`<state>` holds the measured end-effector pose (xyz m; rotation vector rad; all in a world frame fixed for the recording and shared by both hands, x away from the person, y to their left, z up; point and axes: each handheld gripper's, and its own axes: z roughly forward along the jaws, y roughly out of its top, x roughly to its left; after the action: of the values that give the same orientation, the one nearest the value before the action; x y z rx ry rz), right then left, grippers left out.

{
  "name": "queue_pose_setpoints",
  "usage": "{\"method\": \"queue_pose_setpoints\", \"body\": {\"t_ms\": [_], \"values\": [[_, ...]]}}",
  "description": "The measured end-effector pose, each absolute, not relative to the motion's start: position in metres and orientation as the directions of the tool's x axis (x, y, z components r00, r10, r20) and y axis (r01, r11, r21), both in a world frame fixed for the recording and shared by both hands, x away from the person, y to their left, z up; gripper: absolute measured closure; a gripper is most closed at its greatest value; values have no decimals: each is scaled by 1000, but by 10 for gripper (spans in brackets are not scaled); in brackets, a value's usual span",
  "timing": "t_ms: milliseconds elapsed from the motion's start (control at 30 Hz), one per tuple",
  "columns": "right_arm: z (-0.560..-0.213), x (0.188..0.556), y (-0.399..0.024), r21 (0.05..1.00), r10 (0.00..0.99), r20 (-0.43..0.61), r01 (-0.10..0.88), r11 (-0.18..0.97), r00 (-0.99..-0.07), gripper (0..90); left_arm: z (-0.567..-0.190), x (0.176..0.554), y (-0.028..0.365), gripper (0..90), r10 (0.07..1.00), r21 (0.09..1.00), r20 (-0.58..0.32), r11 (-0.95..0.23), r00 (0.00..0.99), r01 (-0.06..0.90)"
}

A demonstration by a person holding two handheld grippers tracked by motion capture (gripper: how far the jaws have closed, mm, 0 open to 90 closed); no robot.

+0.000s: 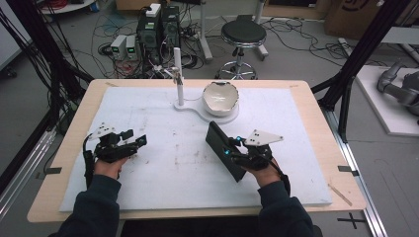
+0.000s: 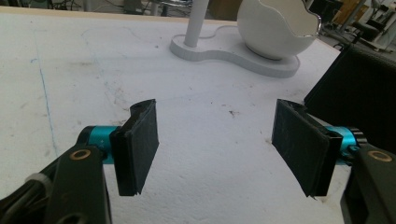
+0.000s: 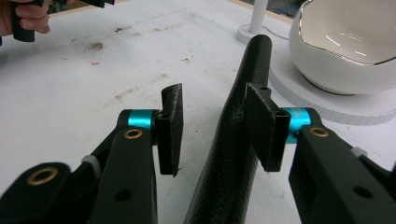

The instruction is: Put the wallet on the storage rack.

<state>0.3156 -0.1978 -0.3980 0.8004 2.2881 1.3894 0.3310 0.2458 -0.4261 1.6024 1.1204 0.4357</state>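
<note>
A long black textured case (image 1: 223, 148) stands on edge on the white mat, slanting toward the bowl. My right gripper (image 1: 233, 148) straddles its near end. In the right gripper view the case (image 3: 233, 140) rests against the right pad (image 3: 264, 126), while a gap separates it from the left pad, so the right gripper (image 3: 212, 126) is open around it. My left gripper (image 1: 137, 141) sits at the mat's left, open and empty, its pads (image 2: 140, 144) wide apart around the left gripper (image 2: 215, 149). The case (image 2: 359, 93) shows off to its right.
A white egg-shaped bowl (image 1: 220, 96) sits on a white base (image 1: 217, 117) with an upright post (image 1: 179, 79) at the mat's far middle. The white mat (image 1: 163, 168) covers a wooden table (image 1: 341, 192). Beyond it stand a stool (image 1: 242, 34), computers and cables.
</note>
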Motion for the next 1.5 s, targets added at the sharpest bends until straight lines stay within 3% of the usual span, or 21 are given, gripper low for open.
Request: {"method": "queue_pose_setpoints", "body": {"t_ms": [367,467,533,567,600,867,1067,1133,1200,1267,1500], "values": [[-393,314,-187,883,559,-21,247,398,-829,609,-426,331,246,315,832,899,-264,29,488,437],[-392,312,-192,909,619,-68,207,362,-783,509,-426,331,247,315,833,899,-265,31,486,436],[-393,315,-195,906,639,-49,234,352,-768,489,-426,330,248,315,833,899,-265,31,486,437],[-396,322,-198,891,638,38,316,328,-769,471,-426,330,248,315,833,898,-265,31,485,439],[-396,323,-198,888,638,52,328,322,-768,471,-426,330,248,315,834,898,-266,34,482,438],[-395,324,-203,888,656,92,360,286,-749,479,-426,330,248,315,836,898,-269,39,478,438],[-394,315,-200,879,647,100,372,298,-756,404,-426,330,249,315,835,898,-270,38,480,438],[-396,309,-197,861,644,60,366,353,-763,425,-426,330,249,317,835,898,-269,38,480,438],[-396,302,-197,859,650,17,344,380,-760,596,-426,330,249,317,835,898,-270,39,480,438],[-396,302,-201,850,684,-2,359,386,-730,647,-426,330,248,319,833,898,-272,40,481,439],[-403,305,-208,840,676,67,407,358,-734,604,-426,331,248,320,834,897,-271,38,481,440]]}}
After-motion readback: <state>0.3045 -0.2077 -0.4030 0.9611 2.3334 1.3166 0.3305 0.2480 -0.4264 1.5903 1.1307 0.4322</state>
